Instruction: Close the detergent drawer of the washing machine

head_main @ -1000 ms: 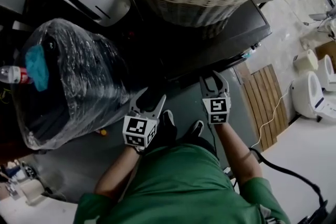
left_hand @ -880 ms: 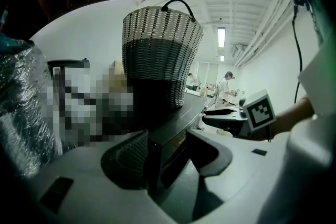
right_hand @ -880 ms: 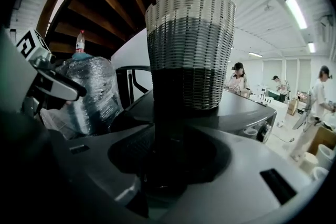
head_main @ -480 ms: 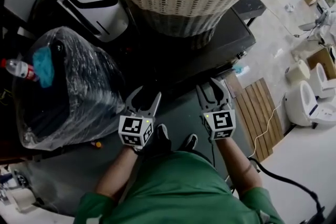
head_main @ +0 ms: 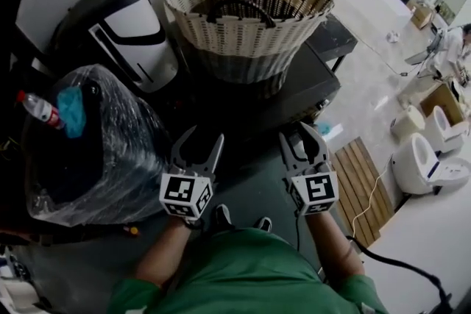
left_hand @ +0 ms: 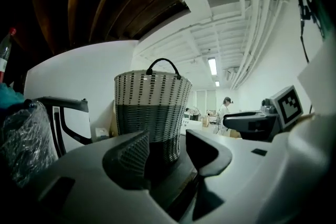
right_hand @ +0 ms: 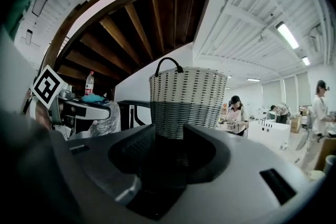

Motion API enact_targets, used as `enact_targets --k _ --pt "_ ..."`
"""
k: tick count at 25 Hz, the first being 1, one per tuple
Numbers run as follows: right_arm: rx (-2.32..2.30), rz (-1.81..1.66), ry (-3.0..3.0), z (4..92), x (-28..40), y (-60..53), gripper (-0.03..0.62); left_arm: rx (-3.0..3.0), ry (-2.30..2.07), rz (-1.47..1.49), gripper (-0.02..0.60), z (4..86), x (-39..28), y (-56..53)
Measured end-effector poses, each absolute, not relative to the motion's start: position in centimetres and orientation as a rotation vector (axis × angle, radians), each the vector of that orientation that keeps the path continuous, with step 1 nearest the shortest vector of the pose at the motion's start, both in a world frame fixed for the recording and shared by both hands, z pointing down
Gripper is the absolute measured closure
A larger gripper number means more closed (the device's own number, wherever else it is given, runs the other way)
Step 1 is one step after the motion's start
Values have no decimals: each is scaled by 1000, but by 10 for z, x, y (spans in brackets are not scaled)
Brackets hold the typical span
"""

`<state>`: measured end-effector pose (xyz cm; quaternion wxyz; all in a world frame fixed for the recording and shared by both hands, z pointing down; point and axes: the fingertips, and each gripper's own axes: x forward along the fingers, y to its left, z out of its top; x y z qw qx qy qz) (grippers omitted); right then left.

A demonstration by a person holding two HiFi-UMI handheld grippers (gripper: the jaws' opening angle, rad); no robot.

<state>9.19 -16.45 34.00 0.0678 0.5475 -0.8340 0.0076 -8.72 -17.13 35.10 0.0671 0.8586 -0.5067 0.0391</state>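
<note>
1. My left gripper (head_main: 204, 137) is open. Its jaws stand apart with nothing between them, and only the woven basket (head_main: 250, 18) shows beyond the gap.
2. My right gripper (head_main: 299, 131) is open and empty too. It is level with the left one, and the two are held apart from each other.
3. Both grippers hang just off the near edge of the washing machine (head_main: 313, 88), touching nothing.
4. The machine is the dark, flat-topped body in front of me. The basket stands on its top, toward the far left corner.
5. I cannot make out the detergent drawer in any view, because the machine's near face is dark and foreshortened.
6. Left of the machine lies a dark bundle wrapped in clear plastic (head_main: 96, 151). A teal cloth (head_main: 71, 110) and a bottle (head_main: 40, 108) lie at its far left side.
7. On the floor to the right lies a slatted wooden board (head_main: 368, 165).
</note>
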Motion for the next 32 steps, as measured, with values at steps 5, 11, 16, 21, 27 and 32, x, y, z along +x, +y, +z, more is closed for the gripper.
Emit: enact_targets --k 5,11,16,21,27,32 --pt "1684 -53 -2532 301 102 -154 418 2655 -1536 8 357 310 -81 -167" --pt "1664 -60 -2567 279 108 -140 432 2688 -1526 -65 357 286 -69 -158" --pt "1668 -70 -2576 275 117 -131 445 2706 -1521 -73 357 284 -59 -152" --pt "1660 -106 -2587 268 122 -126 448 2703 -1556 -84 357 277 -57 -148" --pt "1636 -133 -2601 271 128 -119 450 2694 -1575 -82 357 276 -50 -139" --pt "1611 -133 -2625 274 132 -115 453 2668 -1589 -80 357 279 -45 -133"
